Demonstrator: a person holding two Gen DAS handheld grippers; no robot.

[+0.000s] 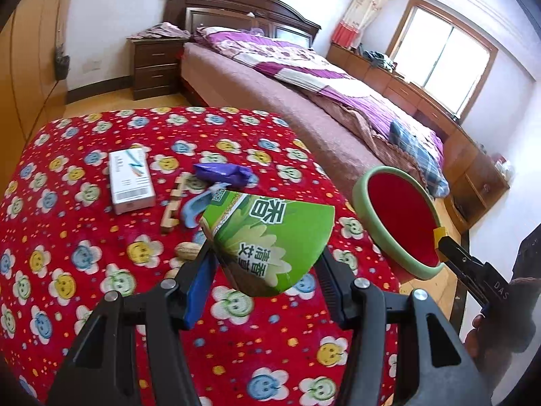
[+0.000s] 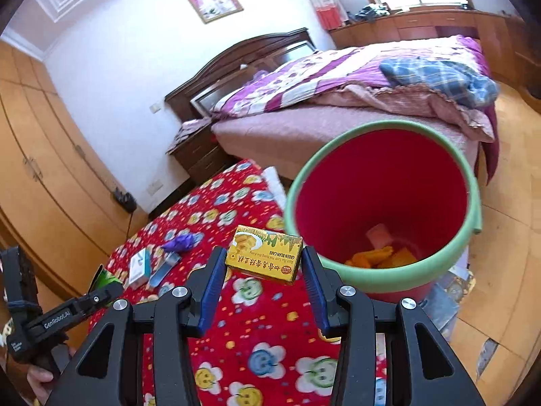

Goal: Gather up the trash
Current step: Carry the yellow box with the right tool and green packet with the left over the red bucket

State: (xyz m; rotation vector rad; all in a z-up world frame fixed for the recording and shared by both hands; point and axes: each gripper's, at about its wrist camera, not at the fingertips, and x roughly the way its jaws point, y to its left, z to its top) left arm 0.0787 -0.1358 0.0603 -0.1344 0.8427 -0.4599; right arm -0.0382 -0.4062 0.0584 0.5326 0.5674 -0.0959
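Trash collection: right gripper [image 2: 263, 264] clamps yellow cake box [image 2: 264, 253] at frame centre, red bin [image 2: 382, 203] just right of it and nearer this arm; left gripper [image 1: 267, 257] grips green carton [image 1: 270, 240], the bin at its right edge

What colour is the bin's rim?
Light green, around a red bin; clearest in the right wrist view.

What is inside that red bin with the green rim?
In the red bin, orange pieces and a pale pink scrap lie at the bottom. The near rim hides the bottom's front part, so anything there is unseen.
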